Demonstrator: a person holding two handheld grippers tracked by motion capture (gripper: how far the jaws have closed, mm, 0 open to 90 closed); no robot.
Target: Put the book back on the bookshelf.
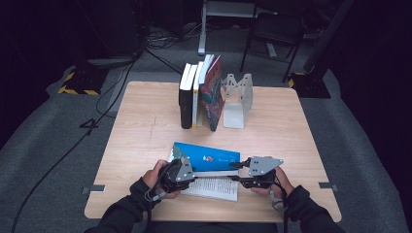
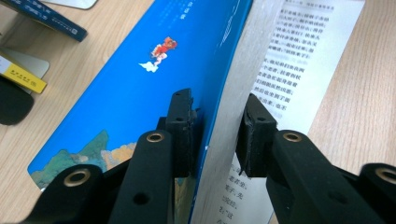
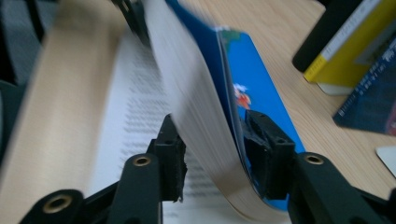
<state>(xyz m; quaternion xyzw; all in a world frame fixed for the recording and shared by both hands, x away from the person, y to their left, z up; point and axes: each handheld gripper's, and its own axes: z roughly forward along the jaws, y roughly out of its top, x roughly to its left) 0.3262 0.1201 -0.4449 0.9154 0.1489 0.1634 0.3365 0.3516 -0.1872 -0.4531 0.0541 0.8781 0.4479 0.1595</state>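
Note:
A book with a blue cover [image 1: 209, 156] lies open near the table's front edge, its printed white page [image 1: 214, 187] flat on the wood. The cover and a thick block of pages stand raised off that page. My left gripper [image 1: 187, 167] holds the raised block at its left end. In the left gripper view the left gripper [image 2: 218, 135] has one jaw on the blue cover [image 2: 140, 79] and the other on the page edges. My right gripper [image 1: 238, 172] holds the right end. In the right gripper view the right gripper [image 3: 215, 158] clamps the bent, blurred pages and cover [image 3: 252, 79].
At the back of the wooden table [image 1: 145, 126] a row of upright books [image 1: 199, 94] leans against a grey metal bookend [image 1: 238, 97]. Cables cross the floor at the left, and a chair [image 1: 274, 29] stands behind the table.

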